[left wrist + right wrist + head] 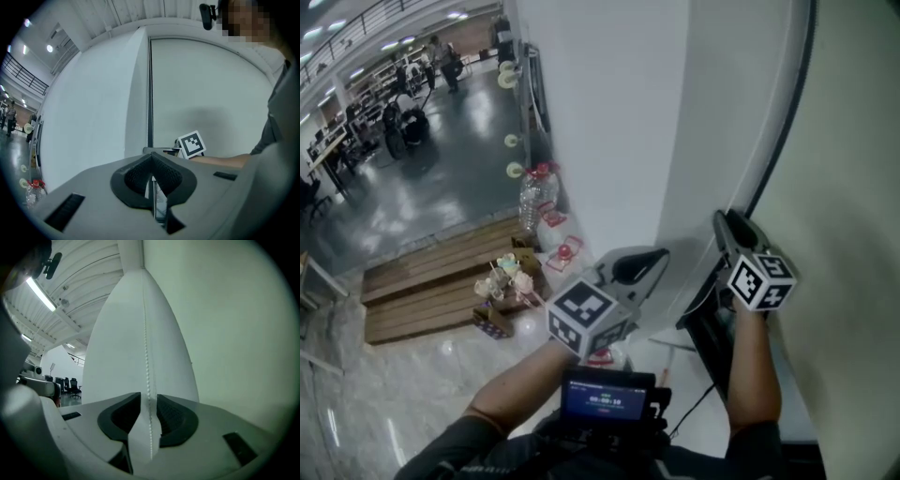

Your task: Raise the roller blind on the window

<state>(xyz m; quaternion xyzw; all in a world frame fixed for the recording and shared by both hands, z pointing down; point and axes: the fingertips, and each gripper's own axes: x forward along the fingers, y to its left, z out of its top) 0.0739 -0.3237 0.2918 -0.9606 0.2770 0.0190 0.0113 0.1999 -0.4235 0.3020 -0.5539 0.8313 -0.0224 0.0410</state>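
Right gripper view: bead chain (lower end hidden) threads parted claw.

Place: a large open work hall, office or lab rather than a home.
Floor: glossy grey floor mirroring the lights overhead.
Roof: ribbed metal ceiling with strip lights.
Upper level: railing along a gallery.
Far end: desks, people standing, black office chairs.
By the wall: wooden platform, large water bottle, a box of small odds and ends.
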